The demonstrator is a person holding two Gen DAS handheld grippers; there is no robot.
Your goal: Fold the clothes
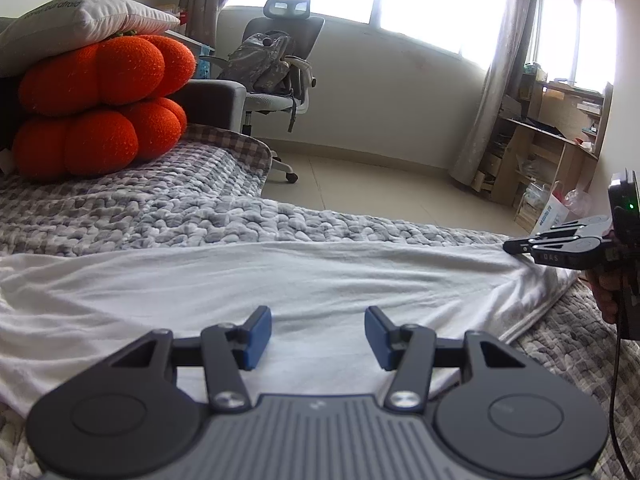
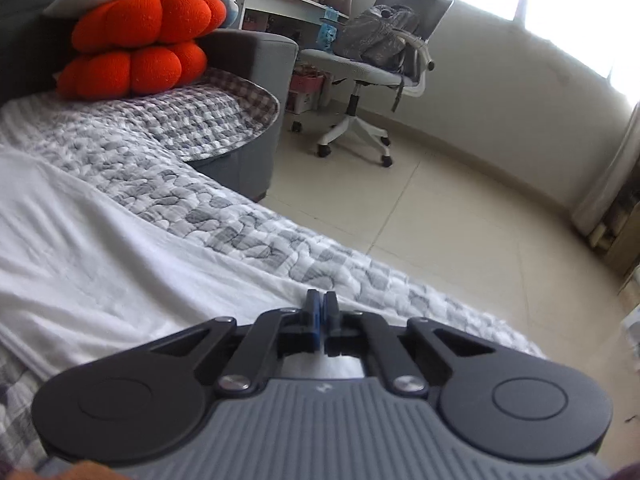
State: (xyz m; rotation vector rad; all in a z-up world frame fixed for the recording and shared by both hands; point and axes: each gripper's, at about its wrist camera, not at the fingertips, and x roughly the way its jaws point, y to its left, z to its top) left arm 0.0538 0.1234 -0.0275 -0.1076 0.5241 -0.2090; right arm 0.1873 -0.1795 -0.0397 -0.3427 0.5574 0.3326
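Observation:
A white garment (image 1: 280, 292) lies spread flat on the grey quilted bed cover (image 1: 160, 208). My left gripper (image 1: 318, 336) is open, its blue pads low over the garment's near part, holding nothing. My right gripper (image 1: 514, 247) shows at the right of the left wrist view, shut on the garment's far right corner. In the right wrist view my right gripper (image 2: 321, 304) is closed on the edge of the white garment (image 2: 100, 264), which stretches away to the left.
Two orange pumpkin cushions (image 1: 100, 108) under a white pillow (image 1: 76, 20) sit at the bed's far left. An office chair (image 1: 280, 64) with a backpack stands on the tiled floor (image 2: 460, 220). Wooden shelves (image 1: 552, 140) stand at the right wall.

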